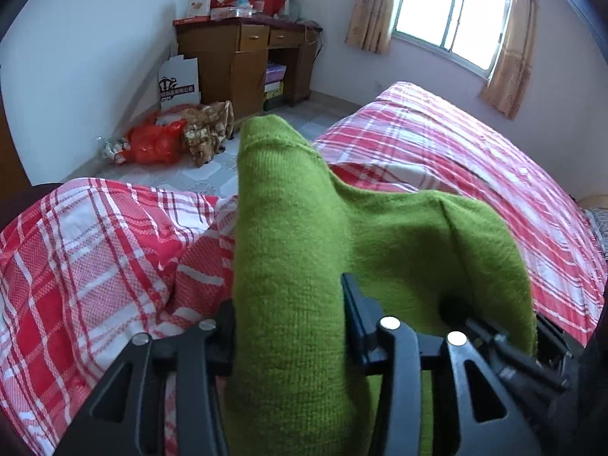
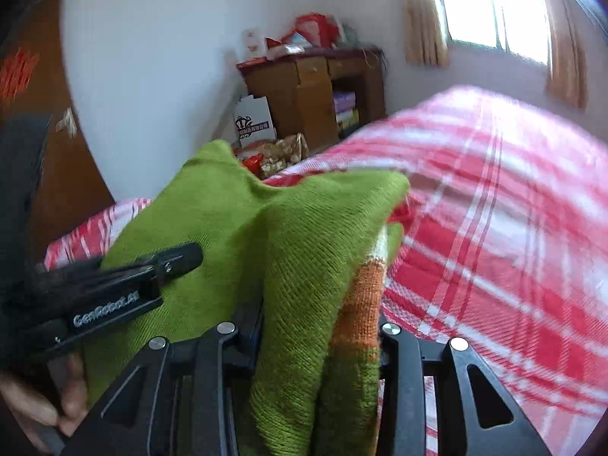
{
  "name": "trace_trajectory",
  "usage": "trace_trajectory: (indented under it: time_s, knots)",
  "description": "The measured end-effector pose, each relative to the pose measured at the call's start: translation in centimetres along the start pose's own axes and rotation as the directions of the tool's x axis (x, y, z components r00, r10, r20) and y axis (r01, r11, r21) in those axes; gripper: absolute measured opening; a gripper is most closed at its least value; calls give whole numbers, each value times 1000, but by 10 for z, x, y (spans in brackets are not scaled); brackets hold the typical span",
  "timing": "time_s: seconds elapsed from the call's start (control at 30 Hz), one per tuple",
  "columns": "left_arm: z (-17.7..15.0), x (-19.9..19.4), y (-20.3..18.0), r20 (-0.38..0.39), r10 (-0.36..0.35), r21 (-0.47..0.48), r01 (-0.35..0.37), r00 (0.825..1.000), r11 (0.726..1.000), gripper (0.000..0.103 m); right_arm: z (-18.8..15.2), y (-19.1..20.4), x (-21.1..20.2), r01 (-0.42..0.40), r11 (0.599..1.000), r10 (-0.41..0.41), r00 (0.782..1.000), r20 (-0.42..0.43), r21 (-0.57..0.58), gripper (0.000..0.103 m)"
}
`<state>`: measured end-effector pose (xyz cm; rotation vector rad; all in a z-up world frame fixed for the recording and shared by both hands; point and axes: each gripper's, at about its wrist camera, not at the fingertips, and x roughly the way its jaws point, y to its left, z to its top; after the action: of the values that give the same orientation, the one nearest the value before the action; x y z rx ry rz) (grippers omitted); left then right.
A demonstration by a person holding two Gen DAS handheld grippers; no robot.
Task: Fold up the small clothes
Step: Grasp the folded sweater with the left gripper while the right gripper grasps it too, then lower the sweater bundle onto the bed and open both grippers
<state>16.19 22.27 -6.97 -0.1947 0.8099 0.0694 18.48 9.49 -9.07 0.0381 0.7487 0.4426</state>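
A small green knitted garment (image 1: 288, 235) with an orange and white band (image 2: 361, 288) is held up over a bed with a red and white plaid cover (image 1: 95, 250). My left gripper (image 1: 288, 315) is shut on a thick bunch of the green knit. My right gripper (image 2: 319, 338) is shut on another bunched part, green and orange. The left gripper also shows in the right wrist view (image 2: 114, 285), at the left, with the garment draped beside it. The fingertips of both are hidden by fabric.
The plaid bed (image 2: 494, 228) fills the lower right. A wooden desk (image 1: 243, 60) piled with red packages stands at the far wall. Bags (image 1: 152, 140) and a cardboard box (image 1: 178, 81) lie on the floor. A curtained window (image 1: 452, 15) is at the right.
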Motion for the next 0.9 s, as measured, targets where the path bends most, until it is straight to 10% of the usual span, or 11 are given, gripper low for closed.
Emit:
trace_trajectory:
  time_s: [0.37, 0.53, 0.67, 0.9]
  knots:
    - [6, 9, 0, -31, 75, -30, -76, 997, 997, 73, 11, -58, 24, -161, 941, 196, 976, -92, 298, 50]
    - [5, 9, -2, -20, 95, -13, -95, 995, 995, 75, -2, -61, -37, -98, 948, 95, 995, 25, 303, 53]
    - [6, 8, -2, -19, 106, -18, -106, 994, 994, 76, -18, -49, -75, -47, 969, 30, 997, 72, 244, 80]
    - [6, -13, 0, -45, 64, 26, -63, 997, 998, 77, -56, -30, -55, 6, 990, 6, 997, -83, 141, 80]
